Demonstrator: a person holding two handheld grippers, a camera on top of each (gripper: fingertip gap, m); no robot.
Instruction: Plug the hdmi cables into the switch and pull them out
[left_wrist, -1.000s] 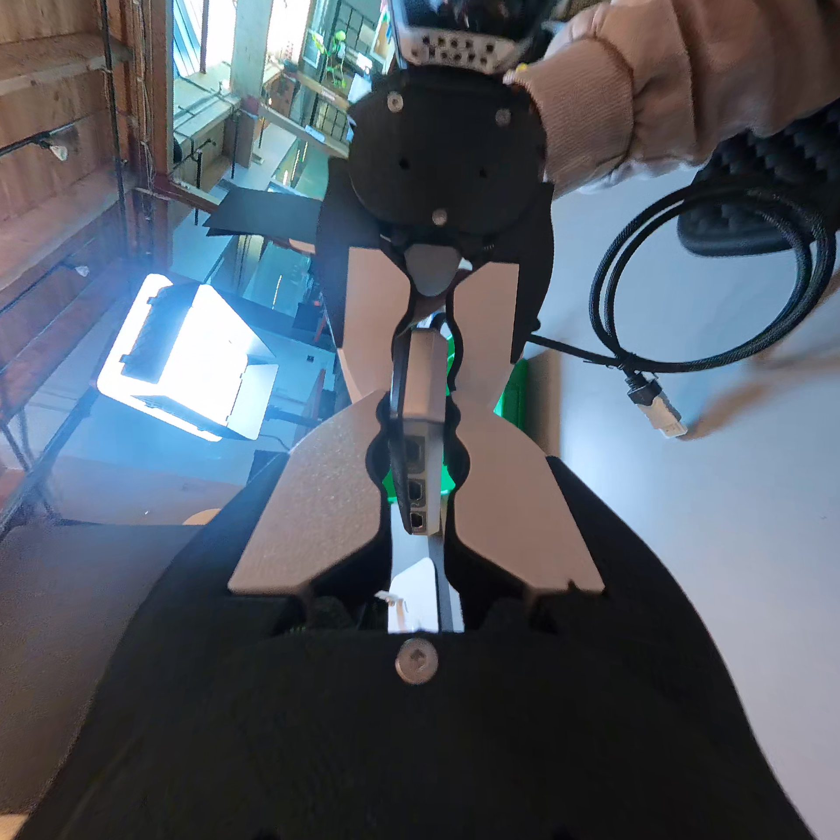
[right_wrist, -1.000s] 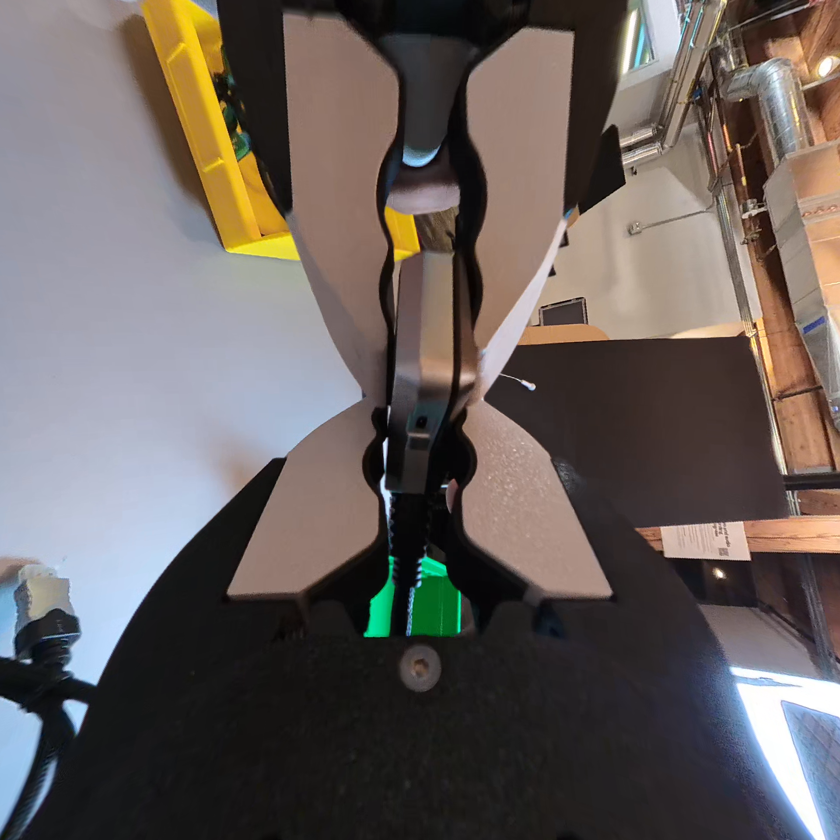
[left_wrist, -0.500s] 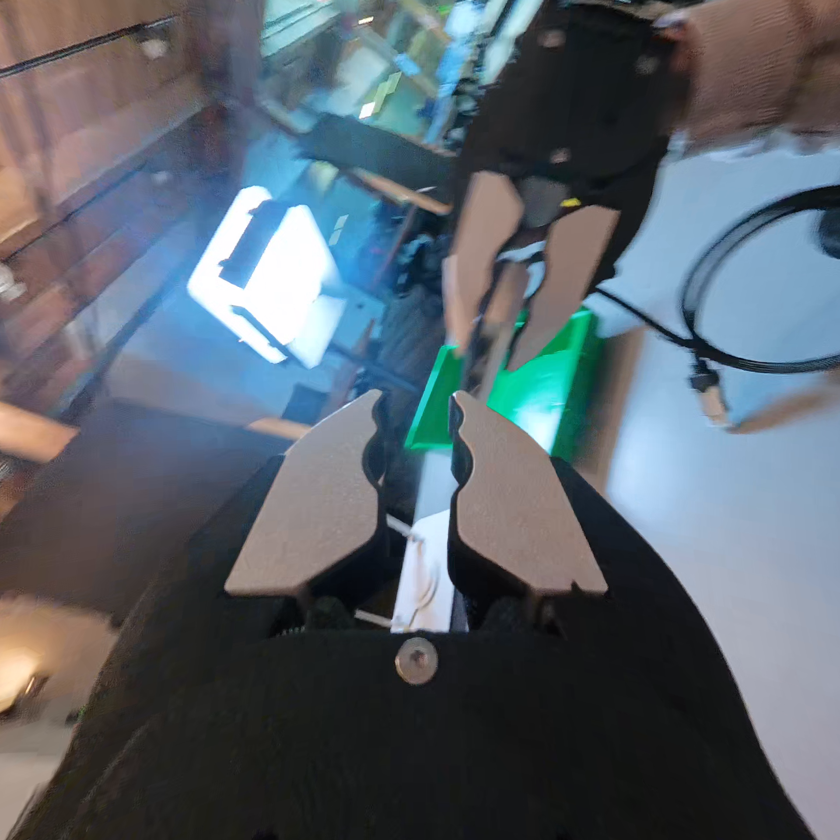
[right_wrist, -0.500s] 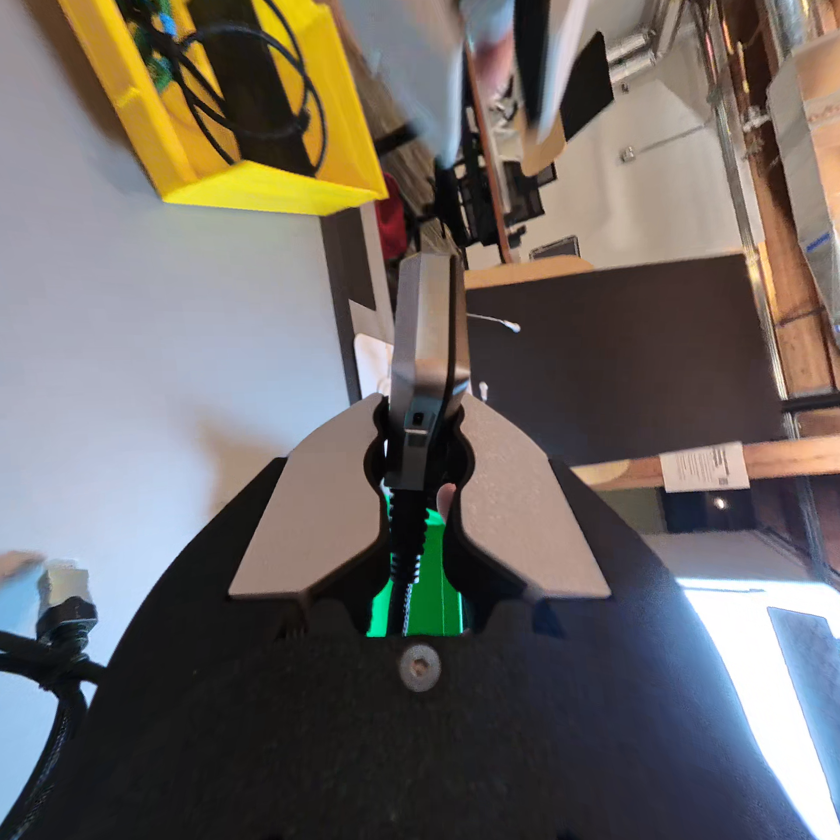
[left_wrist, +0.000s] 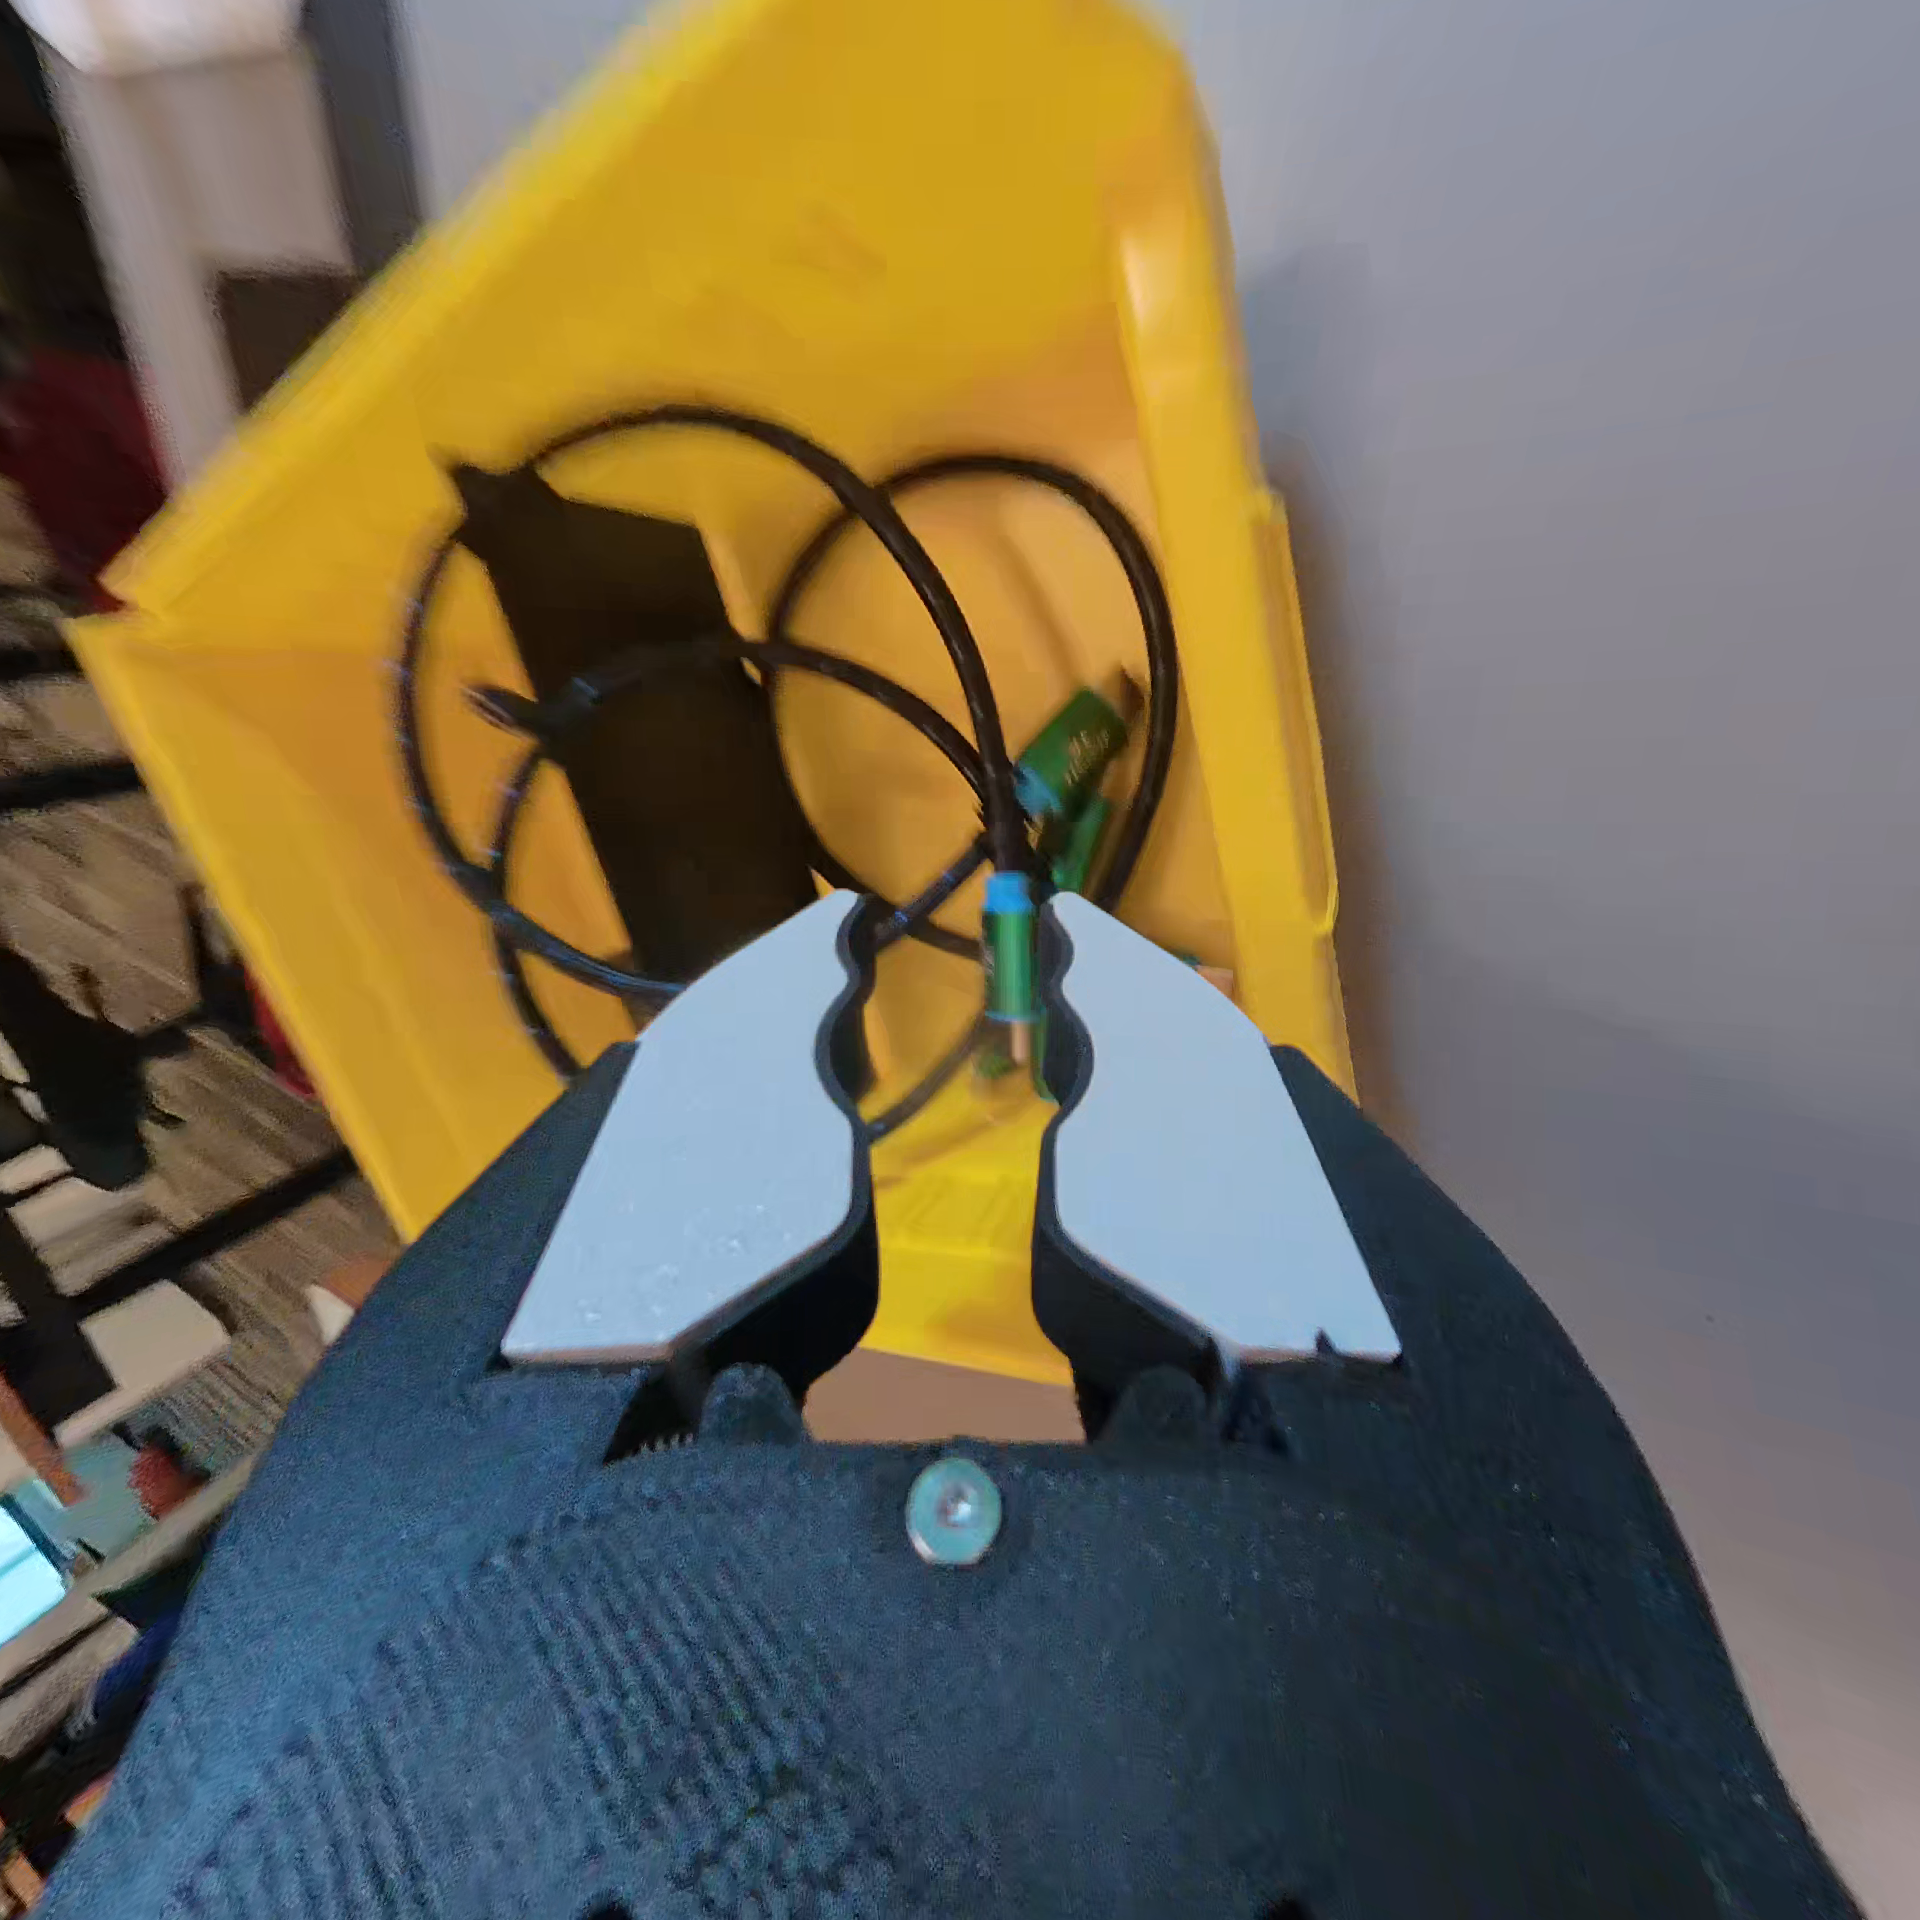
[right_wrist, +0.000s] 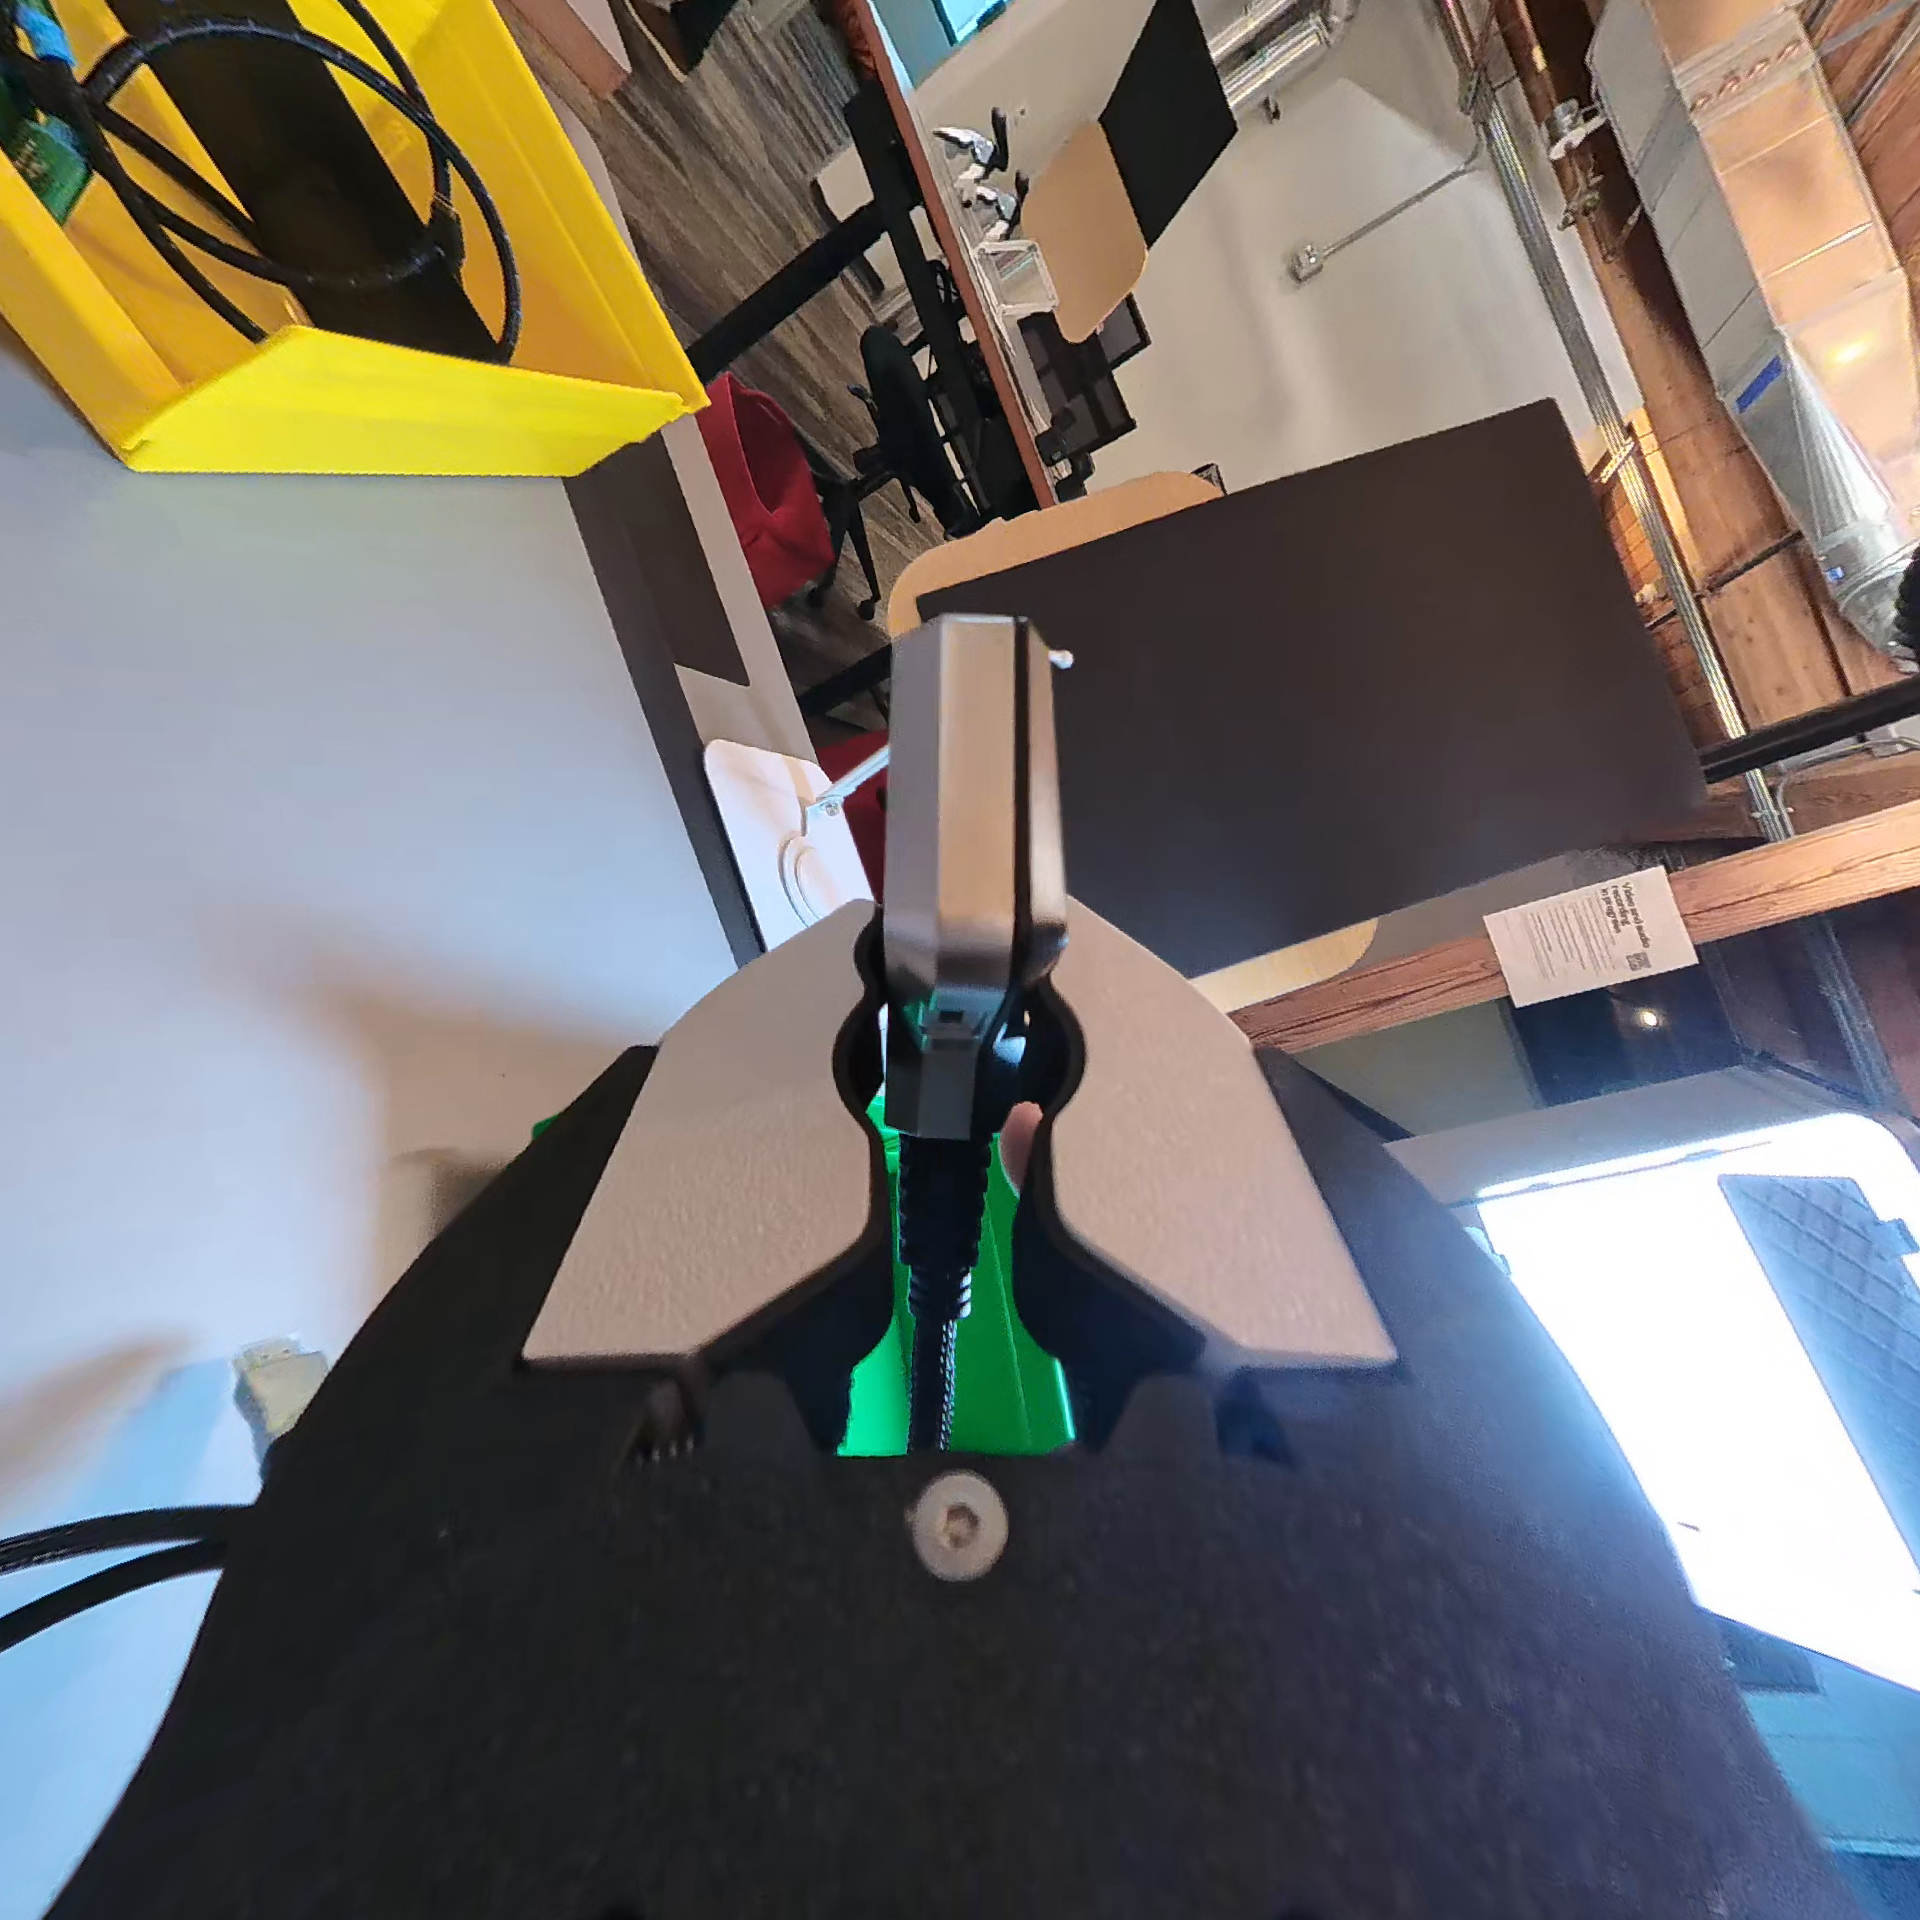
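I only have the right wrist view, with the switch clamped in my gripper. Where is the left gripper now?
Observer: The left gripper is over the yellow bin, jaws apart.
Operator: Anything between its fingers?
Observer: A green plug on a black cable, not clamped.
Operator: Any other plug in there?
Observer: A second green plug lies deeper in the bin.

My left gripper (left_wrist: 954, 914): black textured 3D-printed body, two flat grey fingers (left_wrist: 717, 1132) w/ wavy inner edges, silver screw (left_wrist: 954, 1524) at center. My right gripper (right_wrist: 961, 935): same build, grey fingers (right_wrist: 1174, 1132), hex-socket screw (right_wrist: 961, 1525).
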